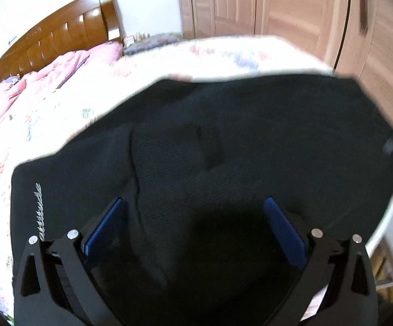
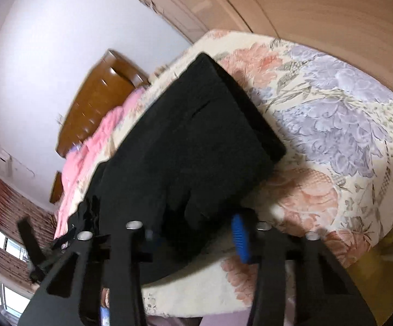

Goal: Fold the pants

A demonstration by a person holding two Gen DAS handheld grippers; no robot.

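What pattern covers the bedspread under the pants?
Large pink and lilac flowers on cream bedspread, clearest in the right wrist view.

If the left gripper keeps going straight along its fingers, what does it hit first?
Most likely the black pants: the fabric fills the space between and ahead of the left gripper, whose jaws stand wide open. The floral bedspread lies beyond. Depth is hard to judge.

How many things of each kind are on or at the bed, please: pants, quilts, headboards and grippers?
Black pants: 1
Pink quilt: 1
Wooden headboard: 1
Grippers: 2, the left gripper and the right gripper
Total: 5
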